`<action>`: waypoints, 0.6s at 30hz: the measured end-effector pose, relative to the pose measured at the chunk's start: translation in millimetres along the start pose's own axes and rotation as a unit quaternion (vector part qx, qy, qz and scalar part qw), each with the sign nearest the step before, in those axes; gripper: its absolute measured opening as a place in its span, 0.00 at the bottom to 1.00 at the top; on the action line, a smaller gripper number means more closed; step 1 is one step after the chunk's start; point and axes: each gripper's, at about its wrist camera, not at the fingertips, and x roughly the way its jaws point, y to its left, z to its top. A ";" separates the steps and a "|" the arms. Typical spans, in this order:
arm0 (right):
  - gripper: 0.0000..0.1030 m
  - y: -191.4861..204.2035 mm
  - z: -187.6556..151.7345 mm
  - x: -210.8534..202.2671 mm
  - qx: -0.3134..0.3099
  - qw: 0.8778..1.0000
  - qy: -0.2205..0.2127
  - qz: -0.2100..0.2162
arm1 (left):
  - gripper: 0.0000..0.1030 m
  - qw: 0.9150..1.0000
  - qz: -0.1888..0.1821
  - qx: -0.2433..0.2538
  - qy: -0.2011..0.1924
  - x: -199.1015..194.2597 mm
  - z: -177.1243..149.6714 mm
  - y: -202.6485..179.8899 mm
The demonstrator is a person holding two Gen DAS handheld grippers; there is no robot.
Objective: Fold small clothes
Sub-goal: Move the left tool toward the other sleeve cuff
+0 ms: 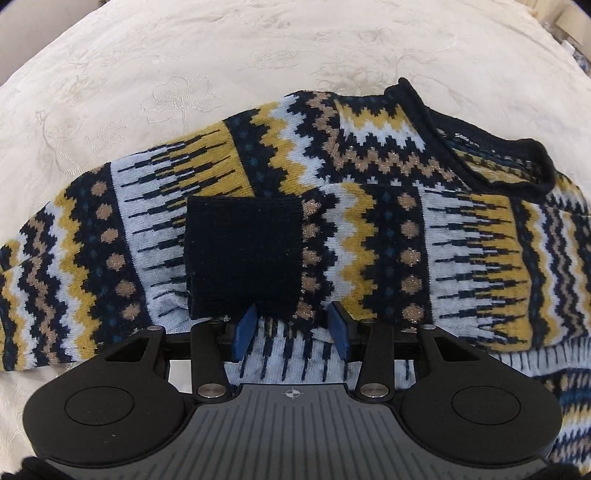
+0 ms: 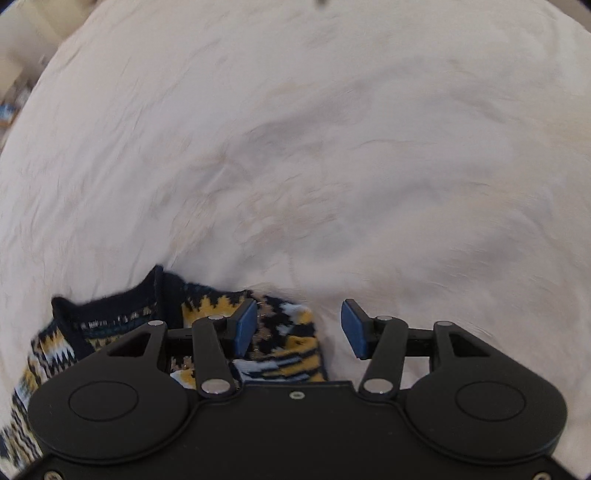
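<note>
A small knitted sweater (image 1: 369, 229) patterned in navy, mustard, pale blue and tan lies flat on the cream bedspread (image 1: 221, 74). One sleeve is folded across its body, and the sleeve's plain navy cuff (image 1: 243, 254) lies just ahead of my left gripper (image 1: 291, 325). That gripper points steeply down over the sweater, its blue pads (image 1: 243, 332) apart, with the sleeve's near edge lying between the tips. The navy collar (image 1: 491, 147) is at the upper right. In the blurred right wrist view my right gripper (image 2: 299, 326) hangs open over the sweater's shoulder edge (image 2: 288, 354), beside the collar (image 2: 110, 306), gripping nothing.
The embroidered cream bedspread (image 2: 332, 147) stretches far beyond the sweater on all sides. Its edge and some blurred clutter show at the top corners (image 1: 576, 33) of the left wrist view.
</note>
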 end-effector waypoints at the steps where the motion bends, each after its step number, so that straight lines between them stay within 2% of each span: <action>1: 0.57 4.7 -0.3 3.8 -0.013 1.000 0.010 -0.002 | 0.41 1.000 0.002 -0.001 0.001 0.7 0.5 0.0; 4: 0.57 12.8 -1.0 19.2 -0.056 0.997 0.052 -0.025 | 0.41 1.000 0.007 -0.005 0.003 1.7 1.5 0.4; 7: 0.56 1.1 -4.3 30.4 -0.082 0.992 0.074 -0.064 | 0.41 1.000 0.008 -0.006 0.001 0.7 1.1 -3.9; 10: 0.59 -28.1 -2.0 36.6 -0.077 0.988 0.063 -0.117 | 0.41 1.000 0.008 -0.005 0.000 0.1 1.0 -3.6; 13: 0.58 -52.3 1.1 28.6 -0.045 0.989 0.038 -0.139 | 0.41 1.000 0.009 -0.003 0.000 -2.1 0.6 -4.2; 14: 0.58 -56.9 0.6 19.4 -0.033 0.991 0.021 -0.130 | 0.41 1.000 0.009 -0.003 0.000 0.0 1.0 -5.2; 16: 0.58 -60.8 -5.9 -2.6 -0.013 0.996 -0.013 -0.086 | 0.41 1.000 0.010 -0.003 -0.002 -0.2 1.1 -5.8; 18: 0.58 -55.7 -18.7 -20.8 -0.016 0.998 -0.033 -0.047 | 0.41 1.000 0.009 -0.003 -0.005 -0.6 -0.2 -5.6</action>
